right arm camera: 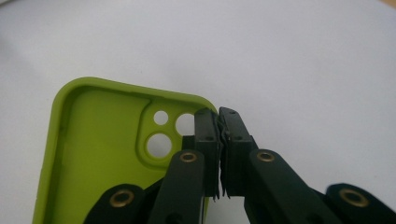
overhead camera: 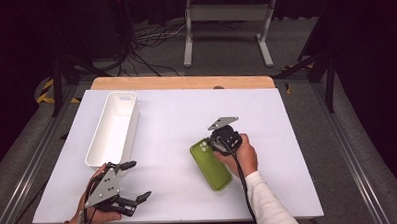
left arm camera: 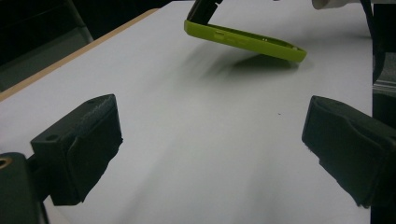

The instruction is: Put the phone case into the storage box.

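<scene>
Right of the bench's centre, the right gripper (overhead camera: 222, 141) pinches the camera-hole corner of the green phone case (overhead camera: 211, 165), that end lifted off the white bench (overhead camera: 176, 118), far end hidden by the hand. Left gripper (overhead camera: 131, 182) sits spread near the front-left corner, nothing between. White tray (overhead camera: 112, 127) along left edge; open room between. No readable writing.

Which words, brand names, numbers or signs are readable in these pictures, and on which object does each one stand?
None: no readable text stands on the green phone case, the white tray, the white table or the grey plate of the left gripper.
</scene>
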{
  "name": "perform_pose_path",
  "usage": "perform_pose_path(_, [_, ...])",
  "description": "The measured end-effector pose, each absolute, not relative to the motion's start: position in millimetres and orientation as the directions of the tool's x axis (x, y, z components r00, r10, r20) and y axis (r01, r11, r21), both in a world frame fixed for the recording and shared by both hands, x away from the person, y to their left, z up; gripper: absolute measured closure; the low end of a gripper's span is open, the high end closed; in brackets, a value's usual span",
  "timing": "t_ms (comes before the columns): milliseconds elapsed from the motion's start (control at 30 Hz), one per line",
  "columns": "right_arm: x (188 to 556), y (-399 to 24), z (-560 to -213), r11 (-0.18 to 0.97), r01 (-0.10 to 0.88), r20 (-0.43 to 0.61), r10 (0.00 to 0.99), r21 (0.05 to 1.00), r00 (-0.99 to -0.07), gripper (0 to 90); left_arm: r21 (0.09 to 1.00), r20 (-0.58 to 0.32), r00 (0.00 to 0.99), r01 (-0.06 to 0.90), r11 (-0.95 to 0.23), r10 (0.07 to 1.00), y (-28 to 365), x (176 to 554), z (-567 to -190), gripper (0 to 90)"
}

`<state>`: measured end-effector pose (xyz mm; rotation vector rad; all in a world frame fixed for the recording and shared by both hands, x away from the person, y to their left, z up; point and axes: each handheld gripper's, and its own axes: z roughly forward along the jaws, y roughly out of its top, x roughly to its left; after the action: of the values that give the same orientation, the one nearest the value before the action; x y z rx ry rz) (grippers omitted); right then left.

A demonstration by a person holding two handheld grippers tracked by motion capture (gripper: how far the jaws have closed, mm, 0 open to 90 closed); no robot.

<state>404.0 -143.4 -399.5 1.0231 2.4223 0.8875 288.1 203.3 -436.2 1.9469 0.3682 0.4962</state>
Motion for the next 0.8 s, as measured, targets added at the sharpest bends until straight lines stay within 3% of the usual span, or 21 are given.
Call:
perform_pose_path(400, [378.8,-150.6,-386.7,0.446,0.402,-0.115,0.771,0.800,-0.626,87.4,0.925,0.144,0.842,0.071,-0.372,0.520,194.4,294.6,-427.3,6.8])
perform_pose_path(700, [364.0,-149.2,-379.0,0.402,0.316,-0.155,0.793,0.859,-0.589,87.4,0.963,0.007,0.862,0.131,-0.237,0.507,158.9,310.5,-405.2,11.5])
perform_pose_path(800, [358.5,-146.8,-378.5,0.391,0.291,-0.161,0.795,0.873,-0.585,87.4,0.965,0.011,0.873,0.118,-0.232,0.488,140.9,316.0,-401.1,13.9])
